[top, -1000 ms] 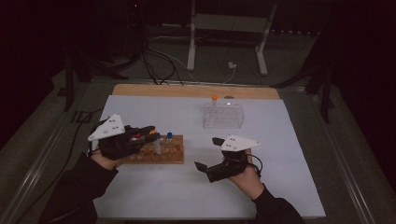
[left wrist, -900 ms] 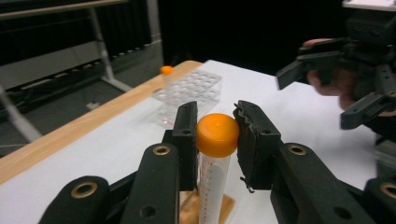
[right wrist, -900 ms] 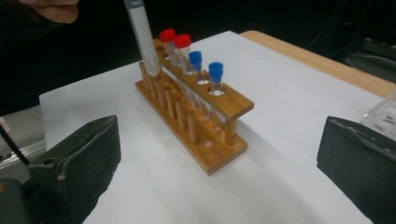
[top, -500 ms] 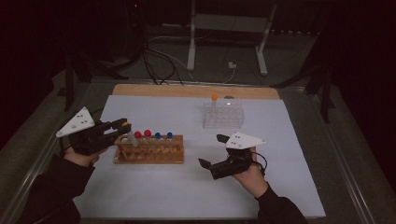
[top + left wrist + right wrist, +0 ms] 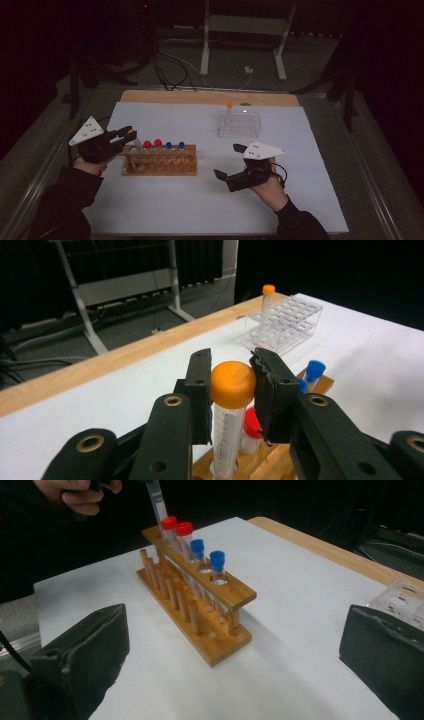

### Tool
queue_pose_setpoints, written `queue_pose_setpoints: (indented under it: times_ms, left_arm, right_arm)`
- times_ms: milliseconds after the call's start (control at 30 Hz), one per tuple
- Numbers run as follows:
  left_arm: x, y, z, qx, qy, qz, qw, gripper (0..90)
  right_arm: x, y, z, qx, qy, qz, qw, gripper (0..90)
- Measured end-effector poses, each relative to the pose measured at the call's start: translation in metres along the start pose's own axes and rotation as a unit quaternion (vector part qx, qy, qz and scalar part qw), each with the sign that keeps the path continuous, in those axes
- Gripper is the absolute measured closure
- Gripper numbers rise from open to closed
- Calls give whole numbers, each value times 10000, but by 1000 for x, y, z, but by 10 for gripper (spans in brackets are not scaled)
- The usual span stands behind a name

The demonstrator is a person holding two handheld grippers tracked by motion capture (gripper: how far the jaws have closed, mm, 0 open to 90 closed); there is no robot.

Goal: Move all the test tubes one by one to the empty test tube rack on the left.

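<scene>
Moved: left gripper (image 5: 234, 390) back over wooden rack's (image 5: 159, 165) left end | grip: clamped on orange-capped clear tube (image 5: 230, 405), bottom in rack hole | right gripper (image 5: 236, 162): wide, idle.

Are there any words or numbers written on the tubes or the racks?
No words can be read anywhere.
Orange-capped tube in the left gripper: printed measuring marks down its side, too small to read.
Clear rack: dark marks on its top, too blurred to read.
Wooden rack: no writing.
</scene>
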State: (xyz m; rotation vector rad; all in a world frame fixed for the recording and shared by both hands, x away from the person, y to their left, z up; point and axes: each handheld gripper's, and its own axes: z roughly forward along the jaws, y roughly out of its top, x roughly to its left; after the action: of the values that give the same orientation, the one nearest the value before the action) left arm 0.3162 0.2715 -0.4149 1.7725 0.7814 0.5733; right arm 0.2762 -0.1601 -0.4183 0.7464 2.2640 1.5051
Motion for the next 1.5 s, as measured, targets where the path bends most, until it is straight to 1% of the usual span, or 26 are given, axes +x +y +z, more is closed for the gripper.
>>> queue_pose_setpoints:
  times_ms: [67,200,333,567,767,867,933,1100,1133,1167,1200,1233,1267,1300,1333,1367,1400,1433,1467,1500]
  left_arm:
    - [0,-5,4,99,-15,4,9999,718]
    - [-1,-11,12,261,-33,-7,9997,718]
    - [-1,-17,17,352,-57,-33,9994,718]
    - [1,-27,22,503,-79,-98,9987,717]
    - [1,-30,25,610,-90,-79,9981,717]
    - [1,-31,26,631,-96,-118,9979,717]
    - [1,-32,26,649,-85,-89,9978,716]
    - [2,-31,26,697,-153,-128,9974,709]
    - [2,-31,26,686,-214,-149,9973,701]
    - [2,-31,25,667,-277,-140,9973,657]
    - [1,-31,24,664,-287,-119,9973,584]
    - [1,-30,22,571,-355,-126,9977,509]
    - [0,-29,20,498,-370,-167,9979,433]
    - [-1,-26,17,434,-370,-158,9982,377]
    - [-2,-25,15,405,-352,-135,9985,312]
    - [-4,-23,13,387,-362,-157,9985,256]
    - [-5,-22,11,381,-411,-173,9983,194]
    - [-7,-21,9,352,-415,-149,9984,154]
    - [-9,-21,8,350,-424,-125,9984,147]
    - [-12,-21,7,365,-483,-106,9981,114]
  right_arm:
    - [-1,0,0,0,18,27,10000,0]
    - [-1,0,0,9,4,3,10000,0]
    - [-1,0,0,23,7,-3,10000,0]
    - [-1,0,-1,10,17,5,10000,0]
    - [-2,0,-2,-2,18,14,10000,0]
    - [-3,0,-3,-4,13,17,10000,0]
    - [-3,0,-3,-3,14,19,10000,0]
    - [-3,1,-3,-17,11,14,10000,0]
    - [-3,1,-3,-21,12,22,10000,0]
    - [-4,2,-4,-22,7,20,10000,0]
    - [-4,2,-4,-20,-4,19,10000,0]
    - [-5,2,-4,-30,-9,18,10000,0]
    - [-5,3,-5,-43,-15,35,10000,0]
    - [-6,4,-5,-55,-23,36,10000,0]
    - [-7,4,-5,-71,-40,30,10000,0]
    - [-8,5,-6,-83,-49,29,9999,0]
    - [-10,6,-6,-79,-71,37,9999,0]
    - [-11,7,-6,-87,-86,23,9999,0]
    - [-14,9,-5,-88,-136,13,9999,0]
    - [-16,10,-5,-89,-159,24,9998,0]
